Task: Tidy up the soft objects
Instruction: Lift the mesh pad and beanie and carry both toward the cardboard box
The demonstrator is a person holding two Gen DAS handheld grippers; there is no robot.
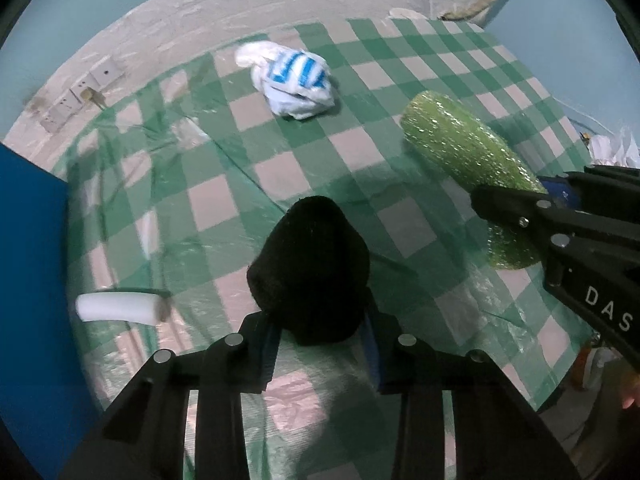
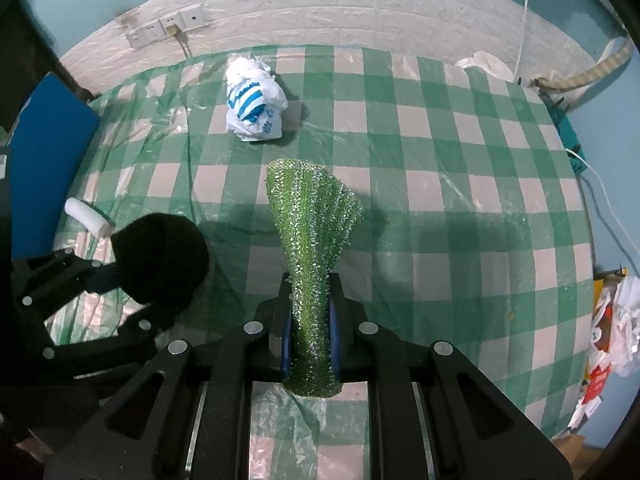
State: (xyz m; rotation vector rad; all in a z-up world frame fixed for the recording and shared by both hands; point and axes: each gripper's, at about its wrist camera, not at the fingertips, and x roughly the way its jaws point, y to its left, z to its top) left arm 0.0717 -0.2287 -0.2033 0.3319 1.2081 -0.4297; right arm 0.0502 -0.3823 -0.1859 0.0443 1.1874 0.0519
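Note:
A black fuzzy soft object sits between the fingers of my left gripper, and the blue pads press its lower sides. The right wrist view shows the same black object held just above the table by the left gripper. My right gripper is shut on the narrow end of a green glittery scrubbing cloth, which fans out ahead of the fingers. In the left wrist view the green cloth hangs at the right, held by the right gripper.
The table has a green-and-white check cloth under clear plastic. A crumpled white bag with blue stripes lies near the far edge. A white foam roll lies left, beside a blue board. Wall sockets are behind.

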